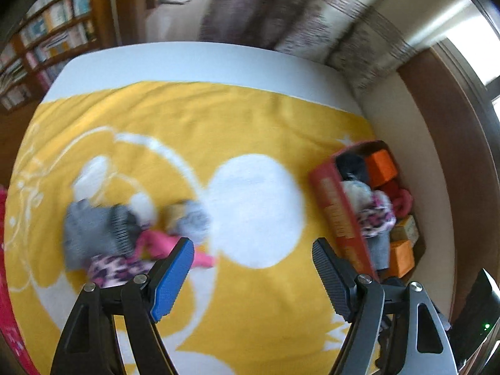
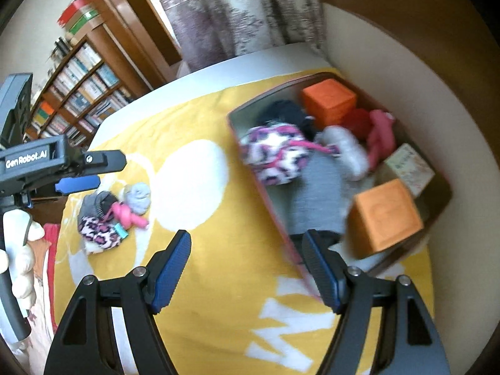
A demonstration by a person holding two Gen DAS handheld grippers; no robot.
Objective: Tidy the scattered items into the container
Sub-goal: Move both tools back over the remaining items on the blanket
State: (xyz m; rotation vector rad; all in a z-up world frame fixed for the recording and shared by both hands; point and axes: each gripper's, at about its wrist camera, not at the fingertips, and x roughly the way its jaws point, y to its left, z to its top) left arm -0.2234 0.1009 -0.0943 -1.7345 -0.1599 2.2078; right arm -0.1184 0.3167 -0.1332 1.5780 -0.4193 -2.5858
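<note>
Covering the bed, yellow blanket (image 1: 175, 118), bookshelf (image 2: 78, 93) and curtain (image 2: 234, 9) behind, both tongs (image 1: 253, 268) (image 2: 247, 265) apart, empty

You're working in a home bedroom. A bed with a yellow blanket (image 1: 187, 118) fills the middle of both views. At ten o'clock stands a wooden bookshelf (image 2: 78, 93) packed with books, with boxes stacked on top. Patterned curtains (image 2: 237, 9) hang at twelve o'clock, and a wooden headboard (image 1: 443, 143) curves round at three o'clock.
</note>
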